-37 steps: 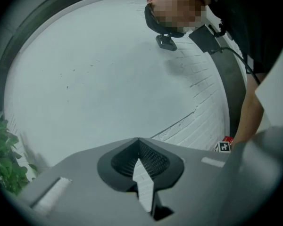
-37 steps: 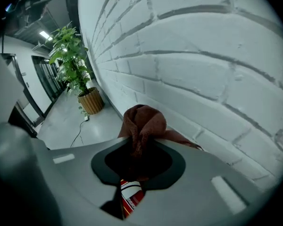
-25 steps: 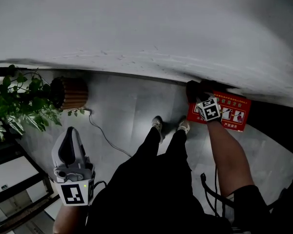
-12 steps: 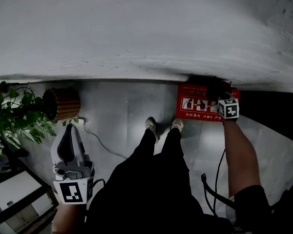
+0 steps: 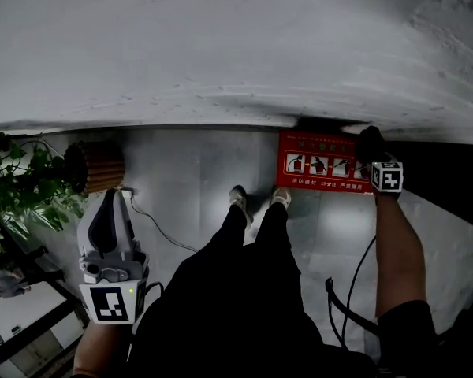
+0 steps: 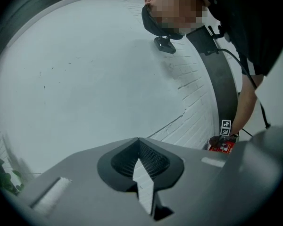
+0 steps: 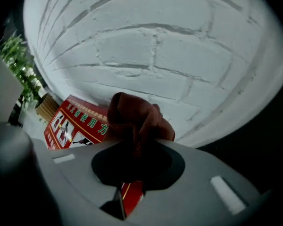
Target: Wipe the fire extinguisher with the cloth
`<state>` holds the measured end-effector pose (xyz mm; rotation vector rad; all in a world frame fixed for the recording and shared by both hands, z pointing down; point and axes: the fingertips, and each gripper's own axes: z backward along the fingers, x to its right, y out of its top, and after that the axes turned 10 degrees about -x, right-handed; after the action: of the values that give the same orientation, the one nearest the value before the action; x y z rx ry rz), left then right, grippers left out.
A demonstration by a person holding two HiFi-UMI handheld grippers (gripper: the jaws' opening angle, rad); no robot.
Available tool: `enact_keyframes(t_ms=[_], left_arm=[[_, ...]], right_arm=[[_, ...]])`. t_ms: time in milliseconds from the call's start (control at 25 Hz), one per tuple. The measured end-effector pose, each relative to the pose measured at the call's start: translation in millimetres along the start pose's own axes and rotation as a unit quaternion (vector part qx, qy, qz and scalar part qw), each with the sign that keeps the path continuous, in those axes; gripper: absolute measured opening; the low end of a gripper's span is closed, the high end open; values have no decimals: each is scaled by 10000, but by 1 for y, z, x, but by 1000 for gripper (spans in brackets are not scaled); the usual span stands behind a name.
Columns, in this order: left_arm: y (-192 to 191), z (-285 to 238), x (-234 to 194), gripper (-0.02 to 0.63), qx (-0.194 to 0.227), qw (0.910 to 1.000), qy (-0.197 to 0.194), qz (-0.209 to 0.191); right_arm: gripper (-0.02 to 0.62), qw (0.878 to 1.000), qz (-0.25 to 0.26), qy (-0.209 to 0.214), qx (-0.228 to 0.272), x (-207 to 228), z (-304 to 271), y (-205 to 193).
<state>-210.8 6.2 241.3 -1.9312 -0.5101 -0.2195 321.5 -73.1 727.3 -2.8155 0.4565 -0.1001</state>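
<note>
A red fire extinguisher box (image 5: 323,164) with picture labels stands on the floor against the white brick wall. My right gripper (image 5: 370,143) is at the box's top right corner, shut on a bunched dark red cloth (image 7: 137,117). In the right gripper view the cloth sticks out of the right gripper (image 7: 139,147) over the red box (image 7: 78,121), close to the wall. My left gripper (image 5: 111,198) hangs at the lower left, far from the box, shut with nothing in it. The left gripper view shows the left gripper (image 6: 138,140) and, far right, the box (image 6: 221,147).
A potted plant (image 5: 20,183) and a ribbed wooden pot (image 5: 96,166) stand at the left by the wall (image 5: 221,46). A cable (image 5: 154,228) runs over the grey floor. The person's legs and shoes (image 5: 256,203) are in the middle. A dark panel (image 5: 449,181) lies to the box's right.
My right gripper has carried the cloth rightward along the top of the red box, from its left end to its right corner. The left gripper shifted only a little.
</note>
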Motion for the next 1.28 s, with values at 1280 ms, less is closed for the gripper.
enact_keyframes(t_ms=[1280], left_arm=[[-35,58,-54,0,-202,9963,810,212]], right_arm=[[44,9735,1697,1523,154,-313,-33,58]])
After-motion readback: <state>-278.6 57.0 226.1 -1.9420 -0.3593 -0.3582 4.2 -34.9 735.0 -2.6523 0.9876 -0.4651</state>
